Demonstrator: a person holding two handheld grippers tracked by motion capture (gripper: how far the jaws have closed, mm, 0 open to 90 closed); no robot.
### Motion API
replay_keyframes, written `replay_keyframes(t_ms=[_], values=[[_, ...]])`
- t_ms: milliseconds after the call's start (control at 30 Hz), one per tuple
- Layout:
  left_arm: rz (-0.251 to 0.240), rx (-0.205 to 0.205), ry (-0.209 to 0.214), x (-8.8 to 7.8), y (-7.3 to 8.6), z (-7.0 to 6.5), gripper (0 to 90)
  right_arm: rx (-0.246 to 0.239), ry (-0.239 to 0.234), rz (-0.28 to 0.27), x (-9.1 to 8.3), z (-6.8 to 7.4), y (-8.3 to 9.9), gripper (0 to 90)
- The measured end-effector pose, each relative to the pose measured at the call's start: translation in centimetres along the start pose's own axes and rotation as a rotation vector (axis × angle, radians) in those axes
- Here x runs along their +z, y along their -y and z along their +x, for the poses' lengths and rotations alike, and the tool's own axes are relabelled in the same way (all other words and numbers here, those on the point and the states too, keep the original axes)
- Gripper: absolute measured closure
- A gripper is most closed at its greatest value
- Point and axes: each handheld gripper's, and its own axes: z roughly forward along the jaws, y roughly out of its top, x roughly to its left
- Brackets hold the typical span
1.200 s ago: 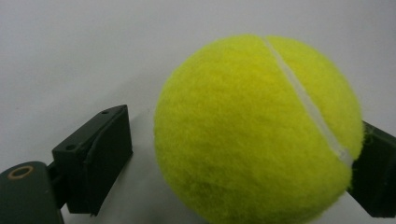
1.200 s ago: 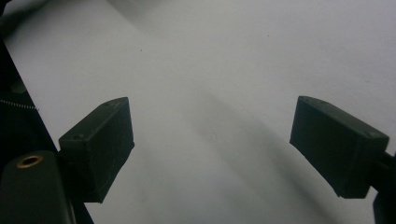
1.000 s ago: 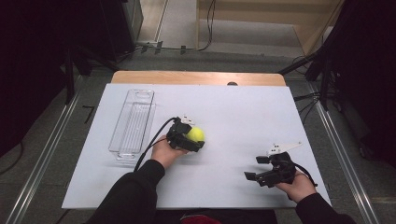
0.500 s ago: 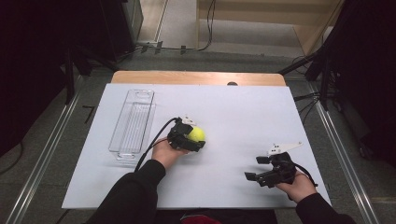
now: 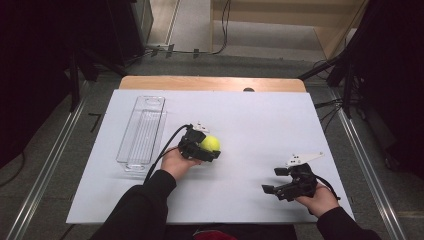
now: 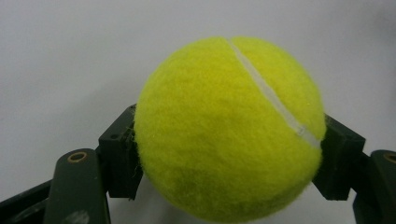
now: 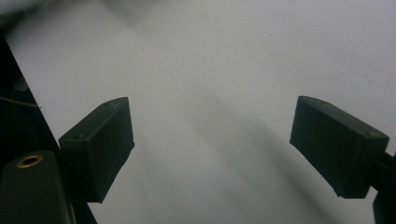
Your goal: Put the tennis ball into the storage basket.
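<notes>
A yellow tennis ball [image 5: 210,143] sits near the middle of the white table top [image 5: 265,120]. My left gripper [image 5: 208,149] is shut on it. In the left gripper view the ball [image 6: 229,130] is squeezed between the two black pads [image 6: 119,158], one on each side. My right gripper [image 5: 274,180] rests low over the table at the front right, held in a hand. Its jaws stand wide open. In the right gripper view, bare white surface lies between the jaws of that gripper [image 7: 210,149].
A long clear plastic tray [image 5: 142,130] lies lengthwise at the left of the table, just left of my left hand. A wooden strip [image 5: 210,83] runs along the far edge. Metal rails and floor flank both sides.
</notes>
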Motion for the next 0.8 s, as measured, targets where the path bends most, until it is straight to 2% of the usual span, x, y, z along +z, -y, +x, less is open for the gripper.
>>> replay_keyframes(t_ms=[433,800], values=[[0.022,0.022,0.054,-1.9,-0.4,-1.1,26.7,-0.004,-0.003,0.0,0.0,0.0,0.0,11.4],[0.032,0.025,0.07,-3.5,-0.6,-1.4,26.7,-0.006,-0.005,-0.002,0.0,0.0,0.0,11.4]])
